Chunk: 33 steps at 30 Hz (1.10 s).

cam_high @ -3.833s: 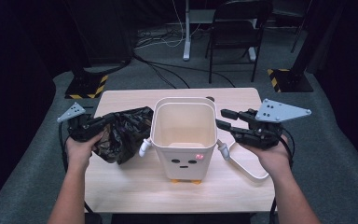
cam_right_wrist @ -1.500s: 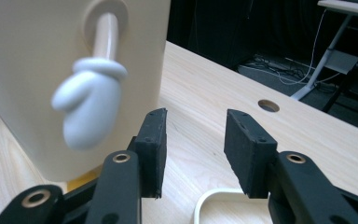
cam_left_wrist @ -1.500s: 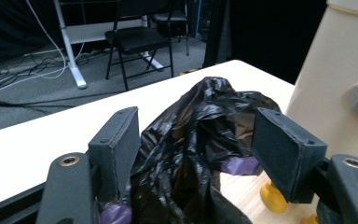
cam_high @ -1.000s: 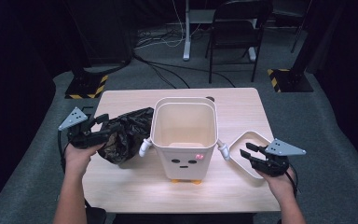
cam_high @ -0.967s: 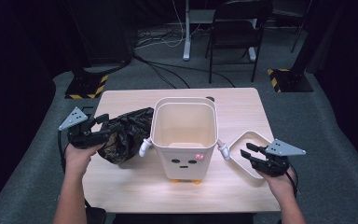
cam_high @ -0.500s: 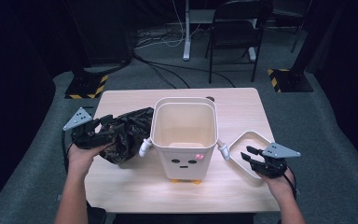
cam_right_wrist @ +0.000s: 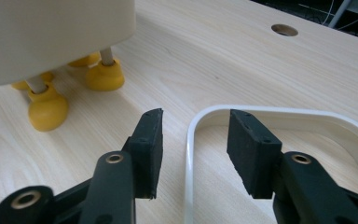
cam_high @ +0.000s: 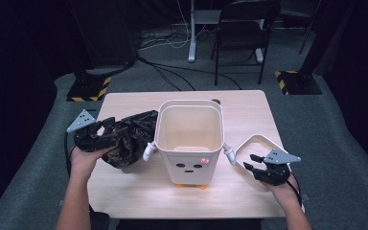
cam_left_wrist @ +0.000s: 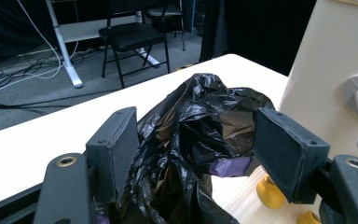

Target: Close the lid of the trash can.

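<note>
1. Two grippers are at work. The left gripper (cam_high: 97, 135) stands with its jaws wide, and the crumpled black bag (cam_left_wrist: 191, 140) bulges between them. Its left pad (cam_left_wrist: 121, 144) lies against the plastic, while the right pad (cam_left_wrist: 284, 140) sits just clear of it, so the jaws bracket the bag rather than clamp it; they have just been opening a little.
2. The right gripper (cam_right_wrist: 193, 144) has its jaws part open, and they have just been opening. They straddle the near rim of the white ring frame (cam_right_wrist: 189, 140): one pad outside the rim, the other inside, neither pressing on it.
3. The bag is thin, glossy, heavily wrinkled plastic with a purple patch low down. The frame is smooth, white, hard plastic with rounded corners, lying flat on the pale wood-grain table (cam_high: 134, 100).
4. The bag lies directly ahead of the left gripper, heaped against the cream bin (cam_high: 189, 139), a tall, matte, rounded-square tub with a printed face, small white arms and yellow feet (cam_right_wrist: 46, 109).
5. The frame stretches ahead of the right gripper and to its right; the bin stands to its left, near but apart.
</note>
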{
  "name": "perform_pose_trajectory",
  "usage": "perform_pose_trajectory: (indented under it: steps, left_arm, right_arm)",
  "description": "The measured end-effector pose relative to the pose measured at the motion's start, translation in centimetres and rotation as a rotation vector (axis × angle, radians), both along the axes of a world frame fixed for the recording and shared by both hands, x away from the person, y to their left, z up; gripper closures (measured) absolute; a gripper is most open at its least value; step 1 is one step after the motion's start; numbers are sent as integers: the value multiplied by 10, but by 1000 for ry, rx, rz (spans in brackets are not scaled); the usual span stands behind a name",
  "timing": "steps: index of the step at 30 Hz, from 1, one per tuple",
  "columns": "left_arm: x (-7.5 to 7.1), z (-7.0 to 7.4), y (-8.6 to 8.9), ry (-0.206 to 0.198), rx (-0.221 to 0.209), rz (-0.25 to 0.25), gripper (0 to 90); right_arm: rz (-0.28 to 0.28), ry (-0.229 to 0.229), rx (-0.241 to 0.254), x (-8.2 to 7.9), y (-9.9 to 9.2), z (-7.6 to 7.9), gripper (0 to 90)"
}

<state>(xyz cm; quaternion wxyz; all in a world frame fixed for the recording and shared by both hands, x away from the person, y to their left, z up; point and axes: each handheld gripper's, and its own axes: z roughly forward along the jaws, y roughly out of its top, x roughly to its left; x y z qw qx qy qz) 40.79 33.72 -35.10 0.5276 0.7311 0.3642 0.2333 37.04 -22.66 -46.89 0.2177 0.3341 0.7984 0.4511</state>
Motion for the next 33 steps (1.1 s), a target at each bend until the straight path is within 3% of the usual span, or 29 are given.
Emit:
perform_pose_trajectory:
  steps: [8, 20, 33]
  left_arm:
    - [-2, 1, 3, -12, -26, 3, 305]
    - [-2, 1, 2, -17, -19, -2, 309]
    - [-2, 1, 4, -15, -22, 2, 313]
  right_arm:
    - [-11, 45, -24, 4, -1, -9, 530]
    - [-3, 137, -80, 10, 6, -22, 660]
    - [-22, 241, -100, 17, 2, -32, 762]
